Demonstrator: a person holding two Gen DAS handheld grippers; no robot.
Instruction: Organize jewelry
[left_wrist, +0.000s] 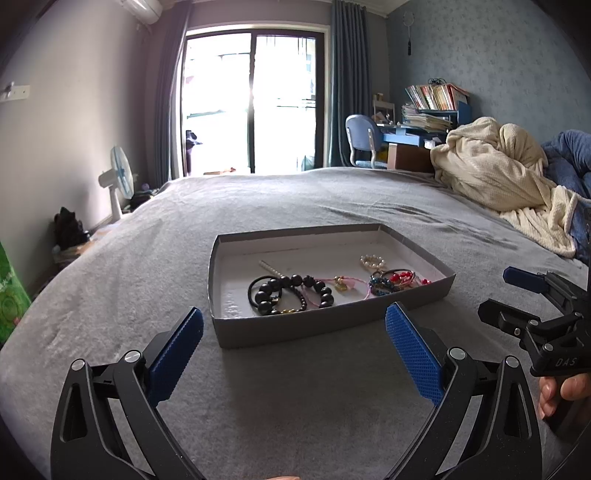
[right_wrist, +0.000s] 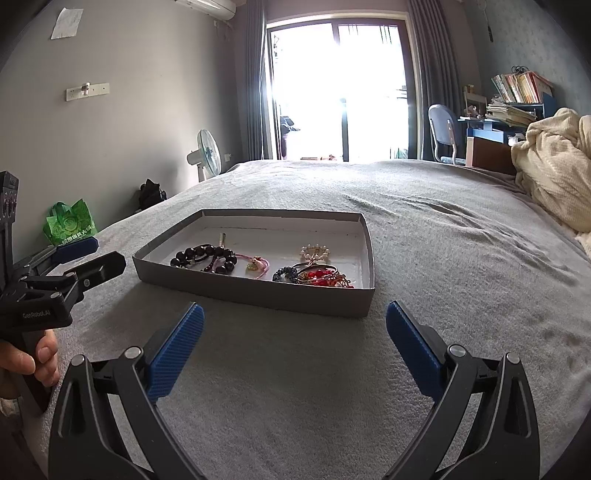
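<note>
- On a grey bed (left_wrist: 295, 406): shallow grey tray (left_wrist: 295, 328), open-topped, holding all the jewelry in a loose scatter across its white floor.
- Left gripper (left_wrist: 293, 345) spread wide and empty, hovering just short of the tray's near wall; blue ribbed pads (left_wrist: 177, 354) flanking bare blanket.
- Right gripper (right_wrist: 294, 345) likewise spread wide, nothing between the fingers, near the tray's front right corner.
- Black bead bracelet (left_wrist: 295, 291) at tray left: large glossy beads, probably the heaviest piece, hard and slippery; best pinched across the strand between two beads, not on a bead's curve.
- Black hair tie (left_wrist: 258, 291) looped under it, touching; soft, stretchy, likely to drag the bracelet along if lifted first.
- Pink cord (left_wrist: 328, 286) with small gold charm at centre: limp, near weightless, apt to slide out of a loose pinch; charm the surest hold.
- Pearl bracelet (left_wrist: 373, 261) towards the far wall, apart from the rest: small, probably elastic-strung, fragile under hard squeeze; easiest single pick.
- Red and blue bead tangle (left_wrist: 391, 280) at tray right: several thin strands overlapping, exact count unclear; likely to come up as a clump unless one outer loop taken alone.
- Pale beaded stick (left_wrist: 269, 268) behind the black beads: stiff, slim; nature uncertain.
- Tray itself: thin card by the look, light, liable to skid on the blanket when nudged.
</note>
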